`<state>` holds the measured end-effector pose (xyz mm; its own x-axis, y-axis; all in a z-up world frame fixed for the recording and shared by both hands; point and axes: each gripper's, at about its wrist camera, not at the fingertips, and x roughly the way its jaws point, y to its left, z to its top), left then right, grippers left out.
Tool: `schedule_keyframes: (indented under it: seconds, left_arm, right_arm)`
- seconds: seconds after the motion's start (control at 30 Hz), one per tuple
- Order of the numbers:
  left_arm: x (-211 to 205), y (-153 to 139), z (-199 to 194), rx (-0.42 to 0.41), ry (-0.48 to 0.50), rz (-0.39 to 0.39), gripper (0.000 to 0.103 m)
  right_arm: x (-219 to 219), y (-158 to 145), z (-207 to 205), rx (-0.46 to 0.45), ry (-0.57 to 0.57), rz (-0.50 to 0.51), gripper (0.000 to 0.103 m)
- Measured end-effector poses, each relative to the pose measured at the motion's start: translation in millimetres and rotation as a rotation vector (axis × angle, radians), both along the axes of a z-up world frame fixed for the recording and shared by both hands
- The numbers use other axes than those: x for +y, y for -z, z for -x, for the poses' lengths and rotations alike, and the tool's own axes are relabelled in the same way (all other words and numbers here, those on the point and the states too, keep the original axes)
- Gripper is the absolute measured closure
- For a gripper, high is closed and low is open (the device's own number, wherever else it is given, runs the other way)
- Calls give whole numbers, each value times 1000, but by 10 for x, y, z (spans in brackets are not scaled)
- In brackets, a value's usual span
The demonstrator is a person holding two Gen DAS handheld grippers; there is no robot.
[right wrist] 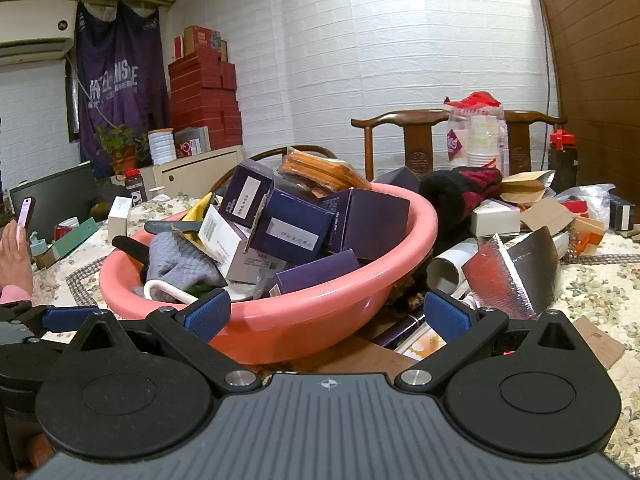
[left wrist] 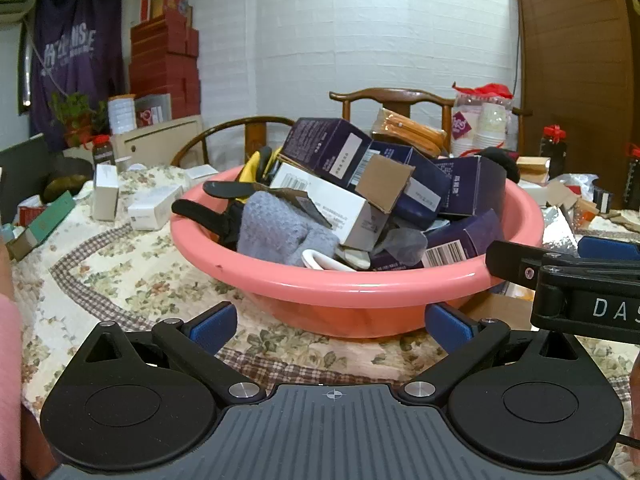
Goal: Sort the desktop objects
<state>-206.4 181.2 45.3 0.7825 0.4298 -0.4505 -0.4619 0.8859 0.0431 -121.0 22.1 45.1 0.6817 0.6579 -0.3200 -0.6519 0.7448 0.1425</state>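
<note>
- White brick-pattern walls enclose a cluttered room, where a floral quilted tablecloth (left wrist: 100,272) is spread over the table.
- A pink plastic basin (left wrist: 360,292) is set on the cloth, directly ahead of both grippers.
- The basin is heaped with dark purple boxes (right wrist: 294,226), a white barcoded box (left wrist: 320,200), a grey knitted cloth (left wrist: 276,232) and a black-and-yellow tool (left wrist: 240,188).
- The left gripper (left wrist: 330,324) is held wide open just before the basin's near wall, with nothing gripped.
- The right gripper (right wrist: 328,314) is likewise spread wide and empty, low beside the basin's right flank.
- A silver foil pouch (right wrist: 516,272) and a cardboard tube (right wrist: 450,266) are seen on the table right of the basin.
- Wooden chairs (right wrist: 420,136) are placed behind the table.
</note>
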Motion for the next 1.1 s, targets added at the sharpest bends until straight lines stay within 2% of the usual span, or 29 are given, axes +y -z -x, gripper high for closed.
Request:
schedule_keyframes:
  seconds: [1.1]
  left_arm:
    - [-50, -9, -14, 14, -18, -31, 0]
  right_arm:
    - [-1, 9, 6, 0, -5, -1, 0]
